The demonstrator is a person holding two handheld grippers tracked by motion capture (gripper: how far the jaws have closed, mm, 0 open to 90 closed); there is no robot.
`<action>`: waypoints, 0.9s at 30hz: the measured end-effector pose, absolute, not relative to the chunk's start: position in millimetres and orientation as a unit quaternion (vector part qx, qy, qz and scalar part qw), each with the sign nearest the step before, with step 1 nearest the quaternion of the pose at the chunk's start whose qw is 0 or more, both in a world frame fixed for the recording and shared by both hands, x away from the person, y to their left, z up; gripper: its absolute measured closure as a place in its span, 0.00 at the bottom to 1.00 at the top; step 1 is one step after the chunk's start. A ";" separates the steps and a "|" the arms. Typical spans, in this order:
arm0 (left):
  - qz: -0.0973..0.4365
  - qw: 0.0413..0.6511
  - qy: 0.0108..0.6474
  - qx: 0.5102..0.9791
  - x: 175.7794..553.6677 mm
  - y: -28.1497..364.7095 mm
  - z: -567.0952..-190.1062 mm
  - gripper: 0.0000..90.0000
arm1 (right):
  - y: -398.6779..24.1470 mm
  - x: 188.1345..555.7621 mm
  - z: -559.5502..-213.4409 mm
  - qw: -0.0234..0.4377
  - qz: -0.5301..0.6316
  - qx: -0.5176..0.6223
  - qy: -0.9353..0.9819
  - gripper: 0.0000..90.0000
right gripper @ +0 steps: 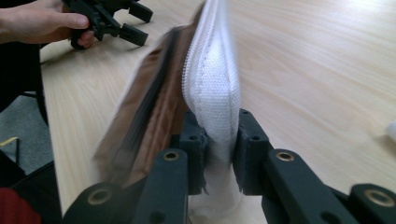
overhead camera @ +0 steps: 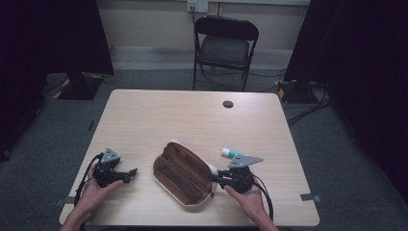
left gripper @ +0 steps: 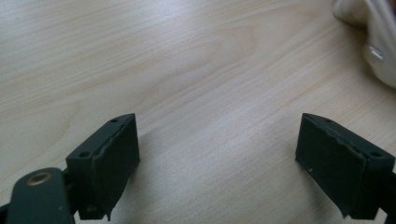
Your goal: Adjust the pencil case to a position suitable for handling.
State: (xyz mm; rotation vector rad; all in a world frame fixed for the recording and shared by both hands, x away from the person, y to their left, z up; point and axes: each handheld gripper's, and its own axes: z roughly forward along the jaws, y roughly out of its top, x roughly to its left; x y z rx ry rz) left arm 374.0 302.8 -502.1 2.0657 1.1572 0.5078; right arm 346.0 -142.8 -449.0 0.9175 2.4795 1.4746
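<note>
An open pencil case (overhead camera: 182,173) with white outside and brown lining lies in the middle of the wooden table (overhead camera: 159,120). My right gripper (overhead camera: 215,179) sits at its right edge. In the right gripper view its jaws are shut on the white zippered wall of the pencil case (right gripper: 215,93), pads (right gripper: 195,144) pressing both sides. My left gripper (overhead camera: 132,172) rests on the table to the left of the case, jaws open and apart from it. Bare wood lies between them in the left gripper view, around my left gripper (left gripper: 217,163), with the case's white edge (left gripper: 380,51) at the upper right.
A small white tube with a green label (overhead camera: 232,153) lies just behind my right gripper. A cable hole (overhead camera: 228,104) sits near the table's far edge. A black folding chair (overhead camera: 224,45) stands beyond the table, with dark curtains at both sides.
</note>
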 end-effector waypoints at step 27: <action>0.196 0.353 0.447 0.798 374.0 302.7 -502.1 0.14 | -167.1 366.7 -459.1 0.159 0.442 0.404 0.785 0.86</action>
